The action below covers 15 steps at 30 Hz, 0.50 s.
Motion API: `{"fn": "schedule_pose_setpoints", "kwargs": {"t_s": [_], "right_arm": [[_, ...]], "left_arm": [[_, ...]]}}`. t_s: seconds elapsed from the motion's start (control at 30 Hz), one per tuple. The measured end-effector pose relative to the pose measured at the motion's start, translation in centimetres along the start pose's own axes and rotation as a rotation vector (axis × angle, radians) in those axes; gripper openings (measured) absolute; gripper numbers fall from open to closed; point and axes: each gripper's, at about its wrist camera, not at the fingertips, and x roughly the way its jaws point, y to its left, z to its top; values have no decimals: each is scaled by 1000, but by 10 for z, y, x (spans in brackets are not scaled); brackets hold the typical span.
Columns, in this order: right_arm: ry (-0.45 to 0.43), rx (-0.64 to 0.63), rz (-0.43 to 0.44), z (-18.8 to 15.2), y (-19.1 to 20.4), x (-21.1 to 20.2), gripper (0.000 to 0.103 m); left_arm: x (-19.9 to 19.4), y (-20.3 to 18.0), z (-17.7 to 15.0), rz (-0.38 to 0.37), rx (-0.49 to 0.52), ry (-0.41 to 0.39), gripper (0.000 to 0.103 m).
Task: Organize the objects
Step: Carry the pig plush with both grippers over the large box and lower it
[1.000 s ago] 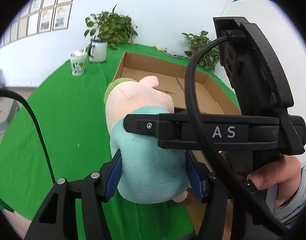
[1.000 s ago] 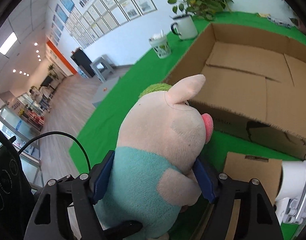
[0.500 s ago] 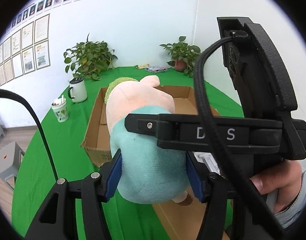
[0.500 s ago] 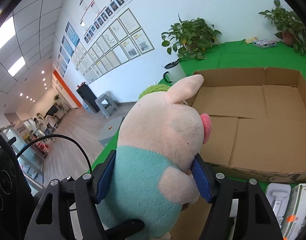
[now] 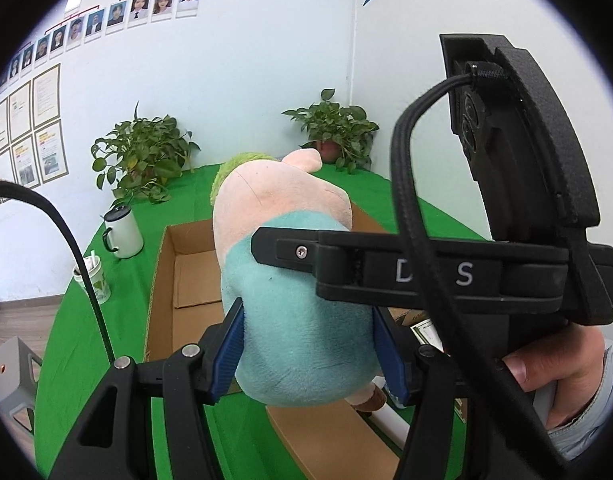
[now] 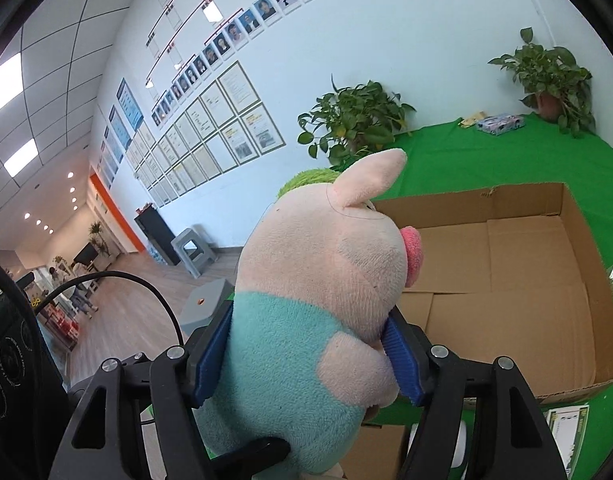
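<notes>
Green cloth covers the worktop (image 5: pixel 86 344); at its left stand a paper cup (image 5: pixel 93 280) and a white mug (image 5: pixel 122 232); left gripper (image 5: pixel 308 354) jaws are closed on the teal body of the plush pig (image 5: pixel 290 304), held above the open cardboard box (image 5: pixel 174 272); right gripper (image 6: pixel 306 360) jaws likewise clamp the plush pig from both sides, snout toward the box.
</notes>
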Motion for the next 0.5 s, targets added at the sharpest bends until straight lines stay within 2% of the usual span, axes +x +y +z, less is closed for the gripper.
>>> {"fn": "schedule_pose_setpoints", "kwargs": {"t_s": [0.5], "right_arm": [[-29, 27, -92, 45, -32, 8, 64]], "left_arm": [[19, 24, 23, -90, 14, -29, 59]]}}
